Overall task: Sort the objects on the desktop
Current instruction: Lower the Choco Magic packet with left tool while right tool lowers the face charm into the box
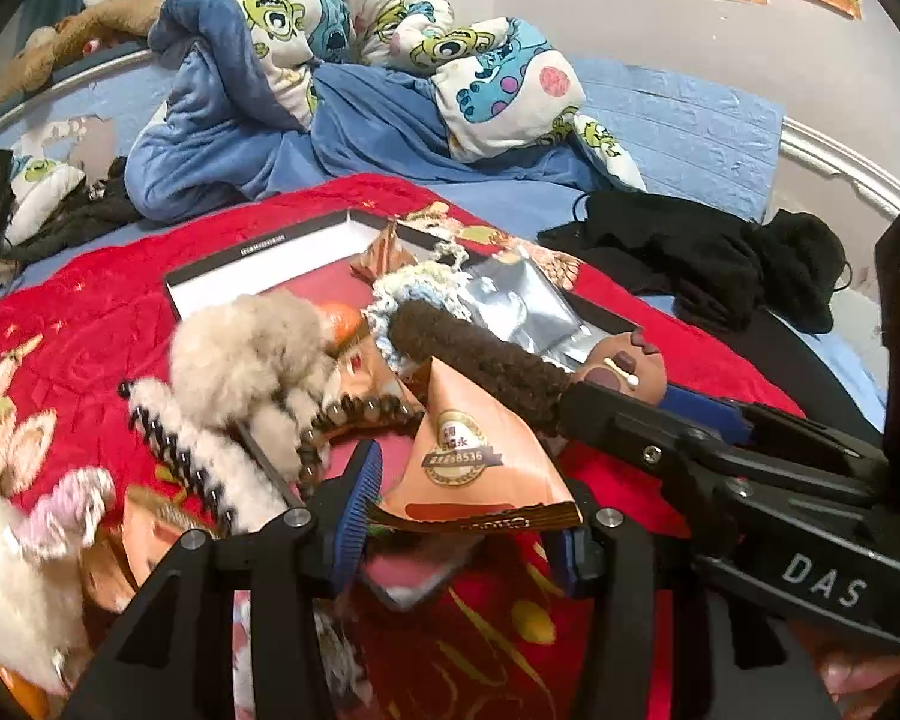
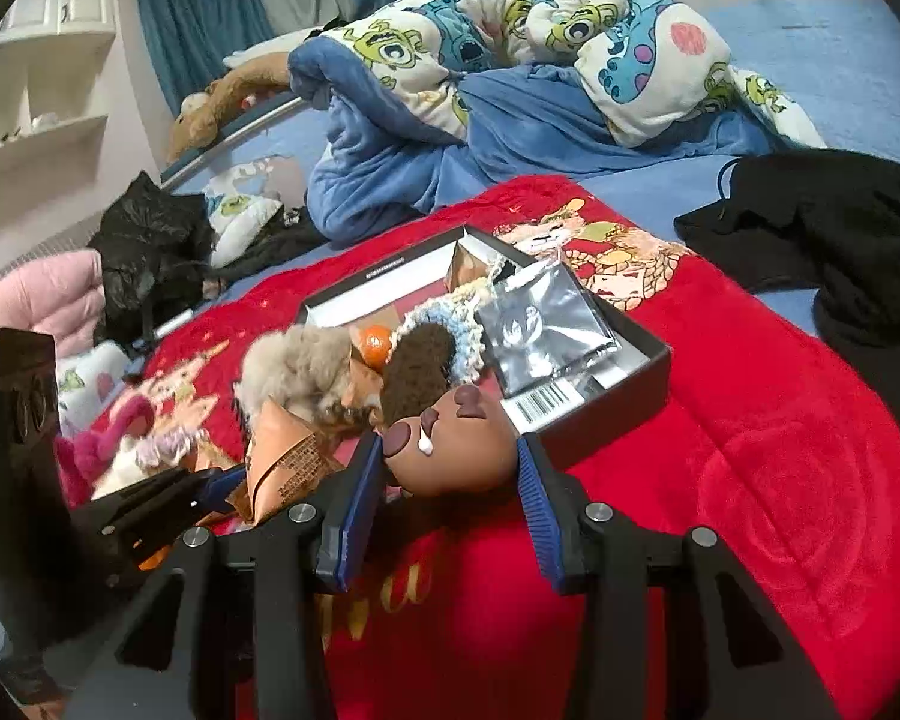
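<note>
An orange pyramid-shaped snack packet (image 1: pixel 480 450), glossy foil with a round printed label, is seen between the blue ribbed pads of the left gripper (image 1: pixel 459 516); the jaws are held partly open and closed onto its lower crimped edge. A smooth brown vinyl toy head (image 2: pixel 456 450), rounded, with moulded dark features, is held between the pads of the right gripper (image 2: pixel 450 516), its jaws narrowed around it. A dark brown knitted tube (image 1: pixel 480 360), nubbly in texture, is joined to the head and extends toward the box.

Just behind, a shallow black-walled cardboard box (image 2: pixel 624 384) with a white inner wall is noted on the red quilt (image 2: pixel 750 450). In it lie a crinkled silver foil pouch (image 2: pixel 546 324), a blue-and-cream crocheted piece (image 2: pixel 444 318) and another orange packet (image 2: pixel 468 267). A fluffy beige plush (image 1: pixel 252 348) and a small orange ball (image 2: pixel 373 343) are piled at the box's near end; a white fuzzy claw clip (image 1: pixel 204 456) with black teeth lies beside them.

Farther back, a plush cartoon-print blanket (image 1: pixel 342 18) is bunched on the blue bed sheet (image 1: pixel 678 120), black garments (image 1: pixel 708 258) to the right
</note>
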### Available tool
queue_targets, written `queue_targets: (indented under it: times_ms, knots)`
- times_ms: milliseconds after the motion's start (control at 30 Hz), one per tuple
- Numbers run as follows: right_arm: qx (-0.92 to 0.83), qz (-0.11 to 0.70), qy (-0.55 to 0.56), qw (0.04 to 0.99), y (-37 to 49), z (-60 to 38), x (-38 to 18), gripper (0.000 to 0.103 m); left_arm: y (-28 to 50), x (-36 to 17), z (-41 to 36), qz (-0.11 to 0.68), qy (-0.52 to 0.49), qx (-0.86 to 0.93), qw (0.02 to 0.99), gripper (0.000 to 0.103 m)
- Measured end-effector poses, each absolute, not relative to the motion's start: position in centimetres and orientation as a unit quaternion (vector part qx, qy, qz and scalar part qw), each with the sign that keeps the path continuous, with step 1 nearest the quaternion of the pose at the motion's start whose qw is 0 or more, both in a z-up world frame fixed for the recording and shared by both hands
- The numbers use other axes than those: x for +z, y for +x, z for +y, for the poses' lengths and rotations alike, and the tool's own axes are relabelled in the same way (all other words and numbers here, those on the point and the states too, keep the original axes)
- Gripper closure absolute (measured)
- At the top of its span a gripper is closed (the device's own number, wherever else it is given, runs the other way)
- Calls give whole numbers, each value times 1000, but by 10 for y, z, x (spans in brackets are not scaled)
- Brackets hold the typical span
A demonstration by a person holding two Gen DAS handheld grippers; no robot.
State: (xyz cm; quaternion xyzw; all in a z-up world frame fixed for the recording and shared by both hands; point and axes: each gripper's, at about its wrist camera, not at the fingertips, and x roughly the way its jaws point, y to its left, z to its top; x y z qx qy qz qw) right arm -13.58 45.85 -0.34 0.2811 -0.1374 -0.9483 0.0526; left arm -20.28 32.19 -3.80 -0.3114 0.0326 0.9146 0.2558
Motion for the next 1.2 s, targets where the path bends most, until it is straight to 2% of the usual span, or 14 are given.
queue_targets:
  times_ms: [267,633,1200]
  knots:
    - [-953,-103,281,44,-155,450,-5,60,-224,-48,317,17,-327,910,254,52]
    - [-947,-138,285,61,-185,464,-14,60,-250,-50,321,28,-316,915,250,52]
    - [-955,-113,271,44,-188,458,-21,60,-247,-53,324,42,-303,921,242,52]
